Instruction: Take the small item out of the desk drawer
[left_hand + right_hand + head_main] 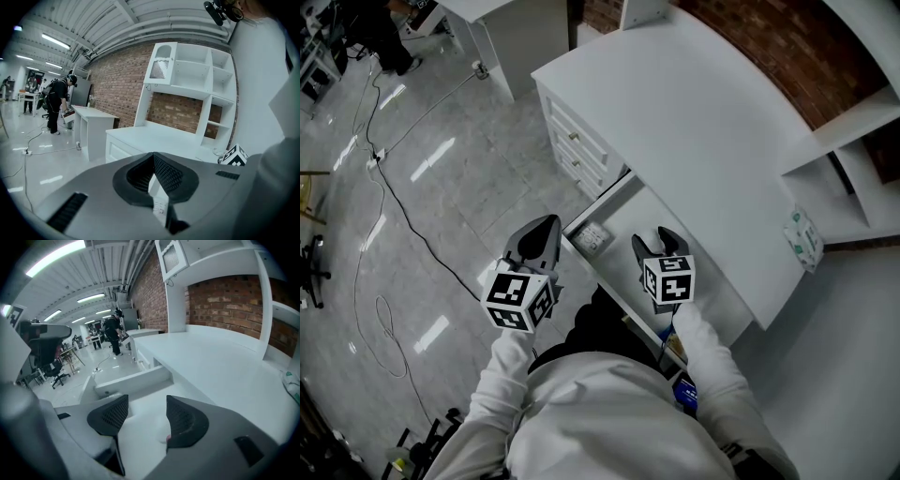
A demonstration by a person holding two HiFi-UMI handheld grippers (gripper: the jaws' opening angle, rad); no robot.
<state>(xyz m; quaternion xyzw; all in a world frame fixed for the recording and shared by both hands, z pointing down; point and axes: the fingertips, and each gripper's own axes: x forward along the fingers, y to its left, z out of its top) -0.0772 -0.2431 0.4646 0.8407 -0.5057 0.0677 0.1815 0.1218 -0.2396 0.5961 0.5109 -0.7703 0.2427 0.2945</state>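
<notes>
Open-plan office/lab: brick wall [122,79], white desks [703,131] w/ shelves [192,75], office chair [51,366], floor cables [394,197], strip lights [56,256].

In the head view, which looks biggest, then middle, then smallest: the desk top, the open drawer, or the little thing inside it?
Largest to smallest:
1. desk top
2. open drawer
3. little thing

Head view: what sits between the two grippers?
A small item in the open drawer, between left gripper and right gripper, in the head view.
</notes>
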